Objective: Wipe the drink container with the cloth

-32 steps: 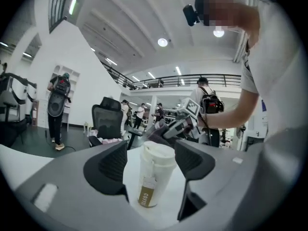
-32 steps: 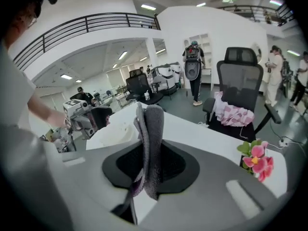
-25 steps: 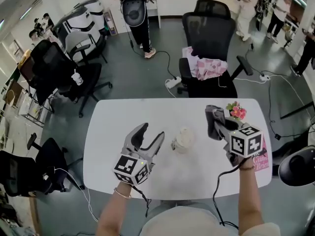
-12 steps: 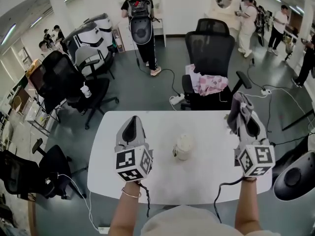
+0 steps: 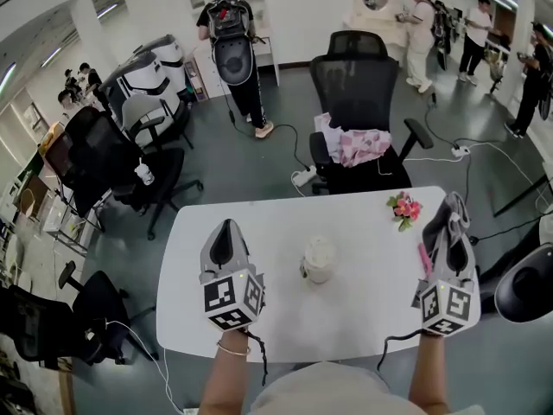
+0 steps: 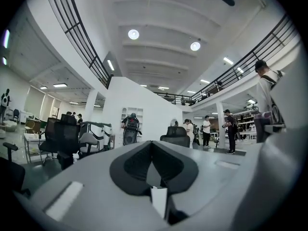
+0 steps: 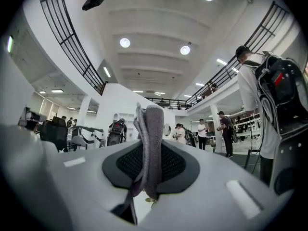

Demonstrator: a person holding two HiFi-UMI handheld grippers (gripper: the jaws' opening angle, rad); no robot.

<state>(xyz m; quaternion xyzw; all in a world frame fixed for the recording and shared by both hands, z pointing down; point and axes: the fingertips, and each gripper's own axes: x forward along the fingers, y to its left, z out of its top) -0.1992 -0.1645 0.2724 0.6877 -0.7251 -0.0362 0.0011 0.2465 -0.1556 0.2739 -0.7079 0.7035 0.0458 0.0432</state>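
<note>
The drink container (image 5: pixel 318 259), a pale cup with a lid, stands upright in the middle of the white table (image 5: pixel 276 219). My left gripper (image 5: pixel 226 236) hovers left of the cup, points level out into the room and is shut with nothing between its jaws; the left gripper view shows its empty jaws (image 6: pixel 151 147) meeting. Over the table's right end, my right gripper (image 5: pixel 454 207) is shut on a grey cloth (image 5: pixel 444 227). In the right gripper view the cloth (image 7: pixel 150 129) stands up between the pads. Neither gripper touches the cup.
Pink flowers (image 5: pixel 403 207) and a pink flat item (image 5: pixel 424 258) lie on the table's right part. A black office chair (image 5: pixel 359 76) with pink fabric stands beyond the table, more chairs (image 5: pixel 104 158) are at the left, and people (image 5: pixel 229 33) stand at the back.
The left jaws have gone from open to shut on nothing. Both grippers have risen and tipped up to level. The right one has carried the cloth rightwards, away from the cup.
</note>
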